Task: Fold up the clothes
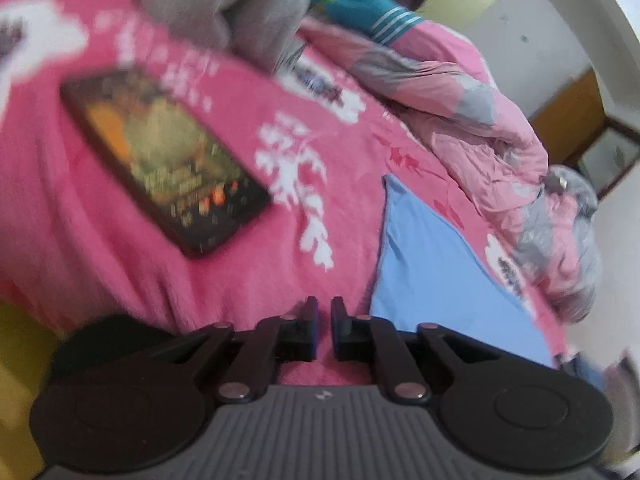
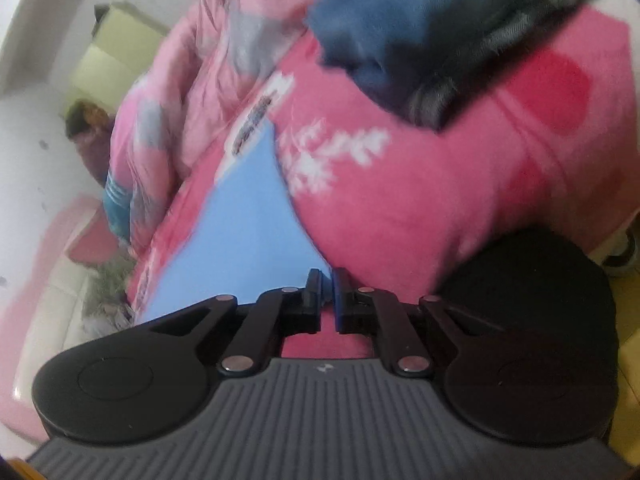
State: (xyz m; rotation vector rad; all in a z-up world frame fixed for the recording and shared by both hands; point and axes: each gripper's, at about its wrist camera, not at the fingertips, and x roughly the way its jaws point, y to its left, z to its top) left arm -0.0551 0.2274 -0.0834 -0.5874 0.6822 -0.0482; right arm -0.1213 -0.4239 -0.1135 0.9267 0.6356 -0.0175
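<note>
One flat light-blue cloth (image 2: 248,220); right tongs (image 2: 328,280) clenched on it, left tongs (image 1: 324,308) released.

Lt-blue garment (image 1: 432,272) on pink blanket (image 1: 100,240) w/ white floral print.

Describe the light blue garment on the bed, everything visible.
The light blue garment is plain, smooth, thin-looking fabric with no print or seams visible. It lies flat on the pink floral bedspread, tapering to a point away from the cameras, beside the rumpled pink-and-grey quilt. The right gripper is shut on its near edge; the left gripper holds nothing.
</note>
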